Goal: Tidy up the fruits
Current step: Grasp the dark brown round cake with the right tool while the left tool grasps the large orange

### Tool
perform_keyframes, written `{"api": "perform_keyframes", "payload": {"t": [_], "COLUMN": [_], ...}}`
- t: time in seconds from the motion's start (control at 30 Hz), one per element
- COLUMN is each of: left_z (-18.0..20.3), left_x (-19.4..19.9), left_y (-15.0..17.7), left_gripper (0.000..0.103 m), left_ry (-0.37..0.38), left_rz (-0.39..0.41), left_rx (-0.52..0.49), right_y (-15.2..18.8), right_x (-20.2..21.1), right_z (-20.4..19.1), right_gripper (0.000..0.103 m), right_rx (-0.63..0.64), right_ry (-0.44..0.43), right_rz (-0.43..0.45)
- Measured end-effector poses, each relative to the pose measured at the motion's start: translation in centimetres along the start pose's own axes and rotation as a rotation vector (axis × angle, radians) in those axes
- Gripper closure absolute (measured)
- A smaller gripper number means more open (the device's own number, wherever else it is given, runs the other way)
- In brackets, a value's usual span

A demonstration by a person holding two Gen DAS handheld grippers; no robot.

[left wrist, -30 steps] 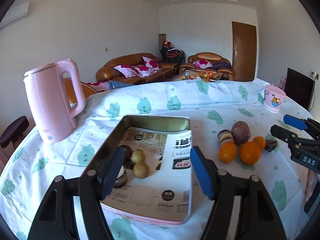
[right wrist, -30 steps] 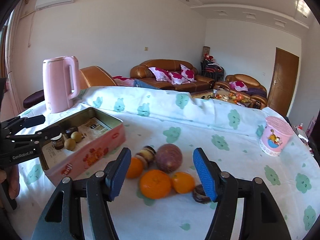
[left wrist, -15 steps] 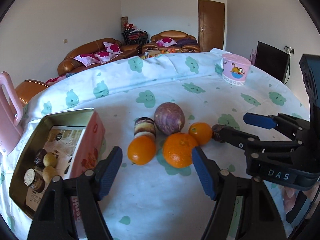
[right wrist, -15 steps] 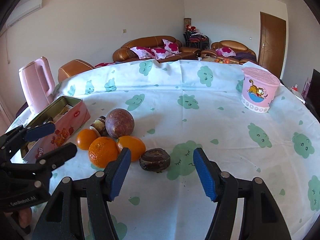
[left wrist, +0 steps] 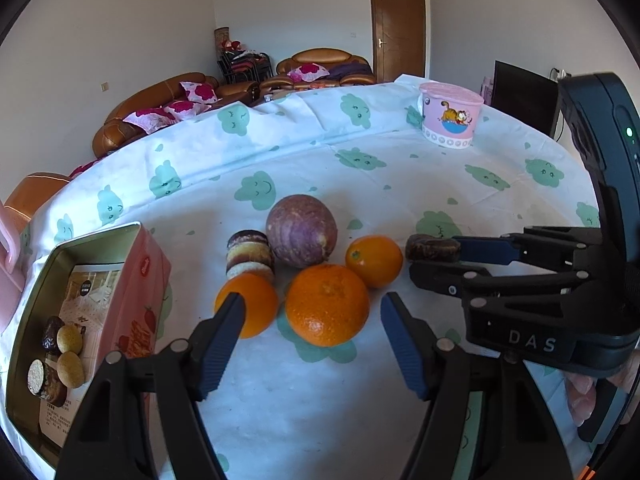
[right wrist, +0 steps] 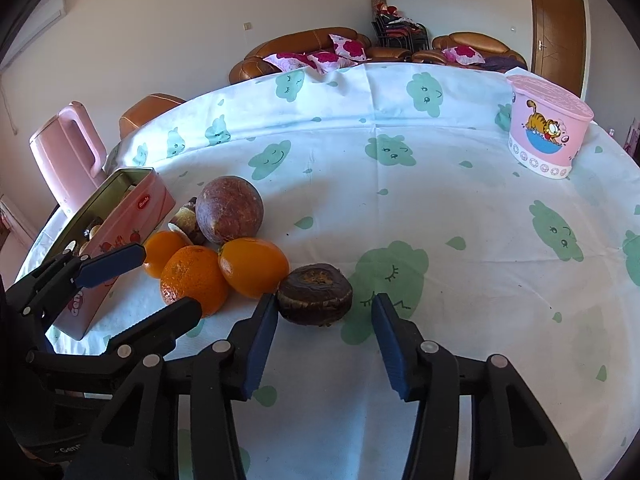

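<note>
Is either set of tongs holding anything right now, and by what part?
Nothing is held. The right tongs straddle the dark brown fruit, closing but not gripping; the left tongs are open.

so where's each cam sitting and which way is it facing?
Left wrist: rides the left gripper, angled down over the table at the big orange; its own open jaws show, and the right gripper enters from the right.
Right wrist: rides the right gripper, angled down at the dark brown fruit between its jaws, which have just been closing, pads not yet pressing; the left gripper enters from the left.
Shared: the fruit cluster, pink tin, cartoon tub, sofas.
</note>
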State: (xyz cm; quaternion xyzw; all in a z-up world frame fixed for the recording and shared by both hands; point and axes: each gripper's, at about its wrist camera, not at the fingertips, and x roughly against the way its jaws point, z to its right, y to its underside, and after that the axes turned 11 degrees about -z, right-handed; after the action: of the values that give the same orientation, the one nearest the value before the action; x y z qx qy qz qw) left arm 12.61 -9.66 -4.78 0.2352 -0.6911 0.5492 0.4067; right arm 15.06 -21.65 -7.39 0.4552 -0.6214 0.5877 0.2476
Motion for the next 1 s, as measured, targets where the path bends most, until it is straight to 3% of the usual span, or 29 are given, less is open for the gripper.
{"api": "perform_keyframes", "payload": {"t": [0.3, 0.4, 0.53, 0.63, 0.7, 0.73, 1.0], "left_z": [0.2, 0.0, 0.6, 1.3, 1.4, 1.3, -0.4], "left_x": [-0.1, 0.3, 0.2, -0.4, -0.7, -0.9, 0.1], "left_y": [-0.1, 0.0, 0.1, -0.1, -0.1, -0.2, 0.2], "left_gripper": [0.032, 0.048, 0.049, 0.044, 0.05, 0.055, 0.057], "left_ry": [-0.015, -0.007, 0.0, -0.028, -0.031, -0.034, 0.009], "left_rz": [0.0, 0.021, 0.011, -0.018, -0.035, -0.043, 0.002], "left_rx": [-0.007, 0.0, -0.029, -0.057, -0.061, -0.056, 0.024], "right_y": [-0.1, -0.2, -0.1, 0.0, 0.0, 0.0, 0.3], "right_x": [0.0, 0.0, 0.2, 0.5, 0.7, 0.7, 1.6], "right_z": [0.2, -0.1, -0.3, -0.3, -0.5, -0.5, -0.7], "right_gripper": [0.06, 0.064, 0.064, 0.064, 0.064, 0.064, 0.064], "right_rx": [-0.013, 0.004, 0.012, 0.009, 0.013, 0.016, 0.023], "right_ry": [0.004, -0.002, 0.007, 0.023, 0.038, 0.045, 0.05], "right_rz": [0.0, 0.0, 0.01, 0.028, 0.038, 0.041, 0.088]}}
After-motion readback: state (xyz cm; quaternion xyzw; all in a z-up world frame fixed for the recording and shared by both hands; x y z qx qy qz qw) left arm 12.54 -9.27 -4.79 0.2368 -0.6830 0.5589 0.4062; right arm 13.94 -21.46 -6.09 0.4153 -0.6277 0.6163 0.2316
